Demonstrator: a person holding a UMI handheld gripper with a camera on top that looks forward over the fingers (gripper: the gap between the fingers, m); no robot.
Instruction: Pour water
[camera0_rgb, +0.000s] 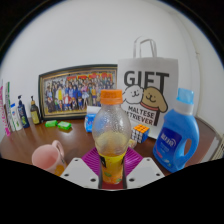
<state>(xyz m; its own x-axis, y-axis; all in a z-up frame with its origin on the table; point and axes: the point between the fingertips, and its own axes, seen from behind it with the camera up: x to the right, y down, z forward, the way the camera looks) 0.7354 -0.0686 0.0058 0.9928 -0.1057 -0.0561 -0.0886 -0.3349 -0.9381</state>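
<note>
Wooden tabletop (25, 146) against a pale wall, cluttered along the back.

Gripper (111, 166): both fingers closed on the lower body of a clear plastic bottle (111, 135), pink pads (92, 160) pressed to its sides. Bottle upright, orange cap (111, 97) on, a little orange-yellow liquid in the bottom part only; the rest looks empty. Whether it rests on the table or hangs lifted I cannot tell.

Just beside the fingers, a pink mug (46, 156), handle toward the gripper — likely the receiving vessel, judging by the task. On the other side, a blue detergent bottle (177, 135). Behind: small multicoloured puzzle cube (141, 130), white paper bag printed "GIFT" (149, 87), framed group photograph (76, 91), a row of small bottles (18, 112) at the far end, a green object (61, 126) lying flat in front of the frame.

Risks, as judgement:
- Cap appears on; a tilt now would pour nothing. It must come off first.
- Grip sits low on a thin-walled bottle; squeezing could buckle it and make it slip or rotate when tipped.
- Mug mouth is small and close; a fast tilt could send liquid past the rim onto the wood.
- Swinging toward the mug could knock it.
</note>
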